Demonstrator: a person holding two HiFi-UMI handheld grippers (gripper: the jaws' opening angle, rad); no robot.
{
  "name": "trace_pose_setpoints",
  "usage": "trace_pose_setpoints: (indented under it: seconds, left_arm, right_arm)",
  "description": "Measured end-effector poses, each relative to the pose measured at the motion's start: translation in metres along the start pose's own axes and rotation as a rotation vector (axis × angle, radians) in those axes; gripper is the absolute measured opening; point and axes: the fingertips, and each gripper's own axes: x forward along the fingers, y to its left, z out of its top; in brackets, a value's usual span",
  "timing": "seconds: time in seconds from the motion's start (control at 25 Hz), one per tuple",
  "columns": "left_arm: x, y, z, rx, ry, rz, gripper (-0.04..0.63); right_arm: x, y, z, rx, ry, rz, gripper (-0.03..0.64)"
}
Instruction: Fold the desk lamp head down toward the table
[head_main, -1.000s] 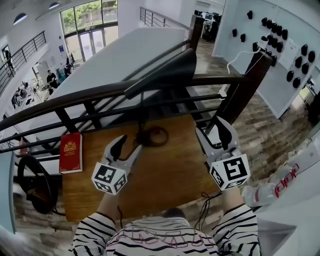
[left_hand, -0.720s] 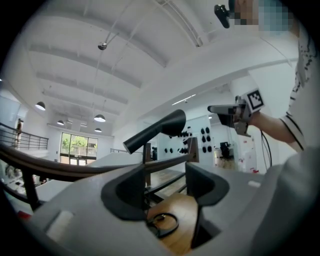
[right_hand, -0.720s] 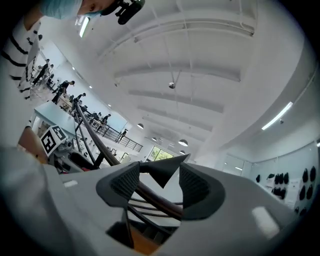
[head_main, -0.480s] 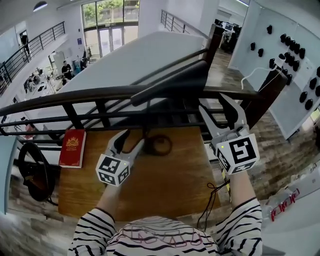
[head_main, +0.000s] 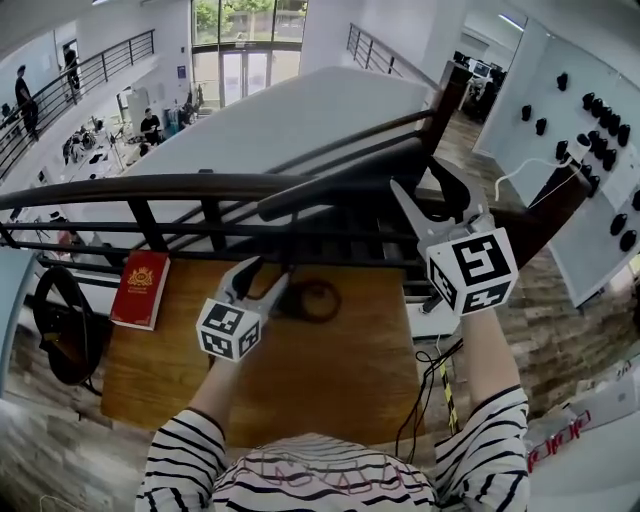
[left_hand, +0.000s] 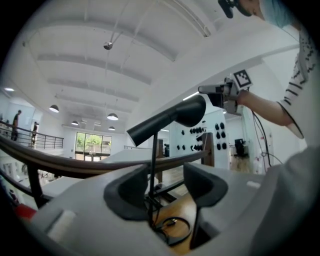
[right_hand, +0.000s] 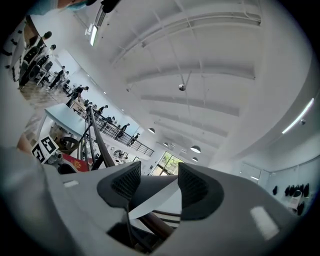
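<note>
Left tongs (head_main: 265, 276) closing around lamp stem (left_hand: 152, 160); right tongs (head_main: 418, 180) open astride lamp head (head_main: 340, 185).

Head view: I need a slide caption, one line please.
Left gripper closing around the lamp stem; right gripper open at the lamp head.

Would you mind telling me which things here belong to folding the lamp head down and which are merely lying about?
In the job:
- lamp head
- lamp base
- left gripper, jaws closing with the lamp stem between them
- right gripper, open near the head

Just lying about:
- red book
- black cable
- railing
</note>
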Motion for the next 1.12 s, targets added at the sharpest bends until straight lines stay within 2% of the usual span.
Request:
trace_pose_setpoints:
  seconds: [0.24,0.44,0.56,0.84,1.12]
  left_arm:
    - [0.023,0.017,-0.006,-0.030,-0.004,0.023,0.224]
    - [0.047,0.022,-0.011,-0.002,0.025,0.014,0.224]
    - [0.061,0.027,-0.013,0.014,0.029,0.019,0.221]
    - [0.088,0.031,-0.017,0.035,0.058,0.000,0.180]
    - [0.099,0.034,-0.022,0.038,0.089,0.005,0.100]
  right_arm:
    - [0.020,-0.021,0.003,-0.020,-0.009,-0.018,0.216]
    - [0.032,-0.027,-0.008,-0.021,0.026,-0.011,0.210]
    - [0.034,-0.029,-0.012,0.014,0.017,-0.003,0.198]
    - [0.036,-0.031,-0.022,0.056,0.005,-0.009,0.198]
    - [0.025,-0.033,-0.040,0.140,-0.040,-0.063,0.190]
